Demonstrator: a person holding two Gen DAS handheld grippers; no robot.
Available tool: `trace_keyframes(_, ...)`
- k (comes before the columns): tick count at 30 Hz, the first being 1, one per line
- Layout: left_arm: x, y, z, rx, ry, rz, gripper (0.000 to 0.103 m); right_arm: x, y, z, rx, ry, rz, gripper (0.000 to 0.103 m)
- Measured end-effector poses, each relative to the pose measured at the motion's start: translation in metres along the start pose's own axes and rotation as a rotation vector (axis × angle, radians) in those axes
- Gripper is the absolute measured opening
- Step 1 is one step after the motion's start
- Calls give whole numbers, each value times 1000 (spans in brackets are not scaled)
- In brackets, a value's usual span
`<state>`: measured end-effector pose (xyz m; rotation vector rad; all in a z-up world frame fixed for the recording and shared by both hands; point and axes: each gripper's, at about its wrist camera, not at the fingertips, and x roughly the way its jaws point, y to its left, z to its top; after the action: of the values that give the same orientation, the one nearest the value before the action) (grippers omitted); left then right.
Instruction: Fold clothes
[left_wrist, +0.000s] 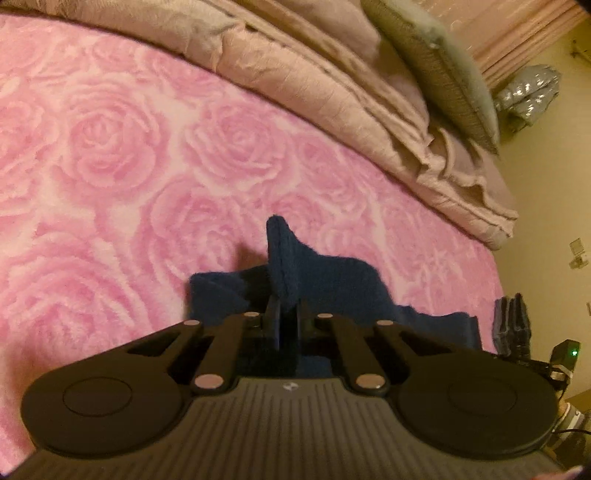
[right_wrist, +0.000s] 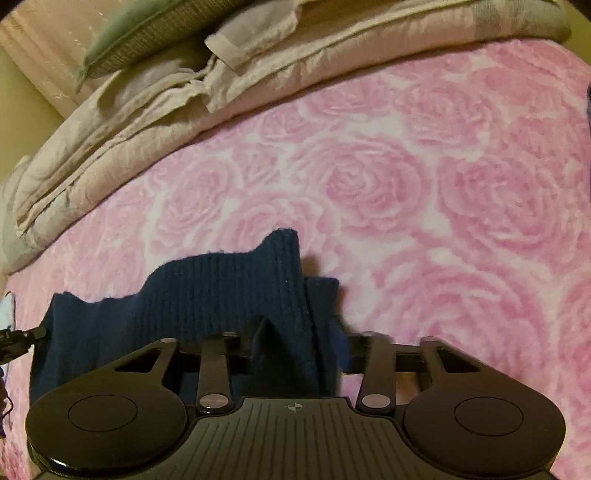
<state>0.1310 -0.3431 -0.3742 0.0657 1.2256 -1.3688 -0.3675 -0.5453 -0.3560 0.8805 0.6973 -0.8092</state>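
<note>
A dark navy ribbed knit garment (left_wrist: 332, 284) lies on a pink rose-patterned blanket (left_wrist: 129, 155). My left gripper (left_wrist: 285, 319) is shut on an edge of the garment, and a flap of it stands up just past the fingertips. In the right wrist view the same garment (right_wrist: 207, 295) spreads to the left, and my right gripper (right_wrist: 295, 347) is shut on a bunched fold that drapes over and hides its fingers. The other gripper (left_wrist: 513, 325) shows at the garment's far end in the left wrist view.
A folded beige quilt (left_wrist: 332, 85) and a grey-green pillow (left_wrist: 439, 66) lie along the back of the bed. The bed's edge and a yellowish wall (left_wrist: 546, 206) are at the right, with a silvery bag (left_wrist: 528, 92) beside a curtain. Pink blanket (right_wrist: 443, 184) stretches ahead.
</note>
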Motion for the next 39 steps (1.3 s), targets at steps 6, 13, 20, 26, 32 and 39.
trace_keyframes(6, -4, 3, 1, 19, 10, 104, 5, -8, 1, -1, -11, -9, -16, 11)
trace_keyframes(13, -4, 4, -10, -23, 26, 134, 25, -6, -9, 2, 119, -5, -1, 63)
trace_keyframes(20, -87, 20, -85, -222, 53, 135, 33, -69, -13, -62, 165, 61, 20, 73)
trace_keyframes(26, -125, 23, -146, -378, 56, 133, 43, -101, -4, -126, 223, 88, 3, 73)
trace_keyframes(32, -115, 17, -151, -307, 19, 105, 15, -99, 2, -137, 228, 44, 0, 41)
trace_keyframes(39, -139, 13, -154, -216, -22, 100, 4, -112, -7, -142, 224, 23, -7, 7)
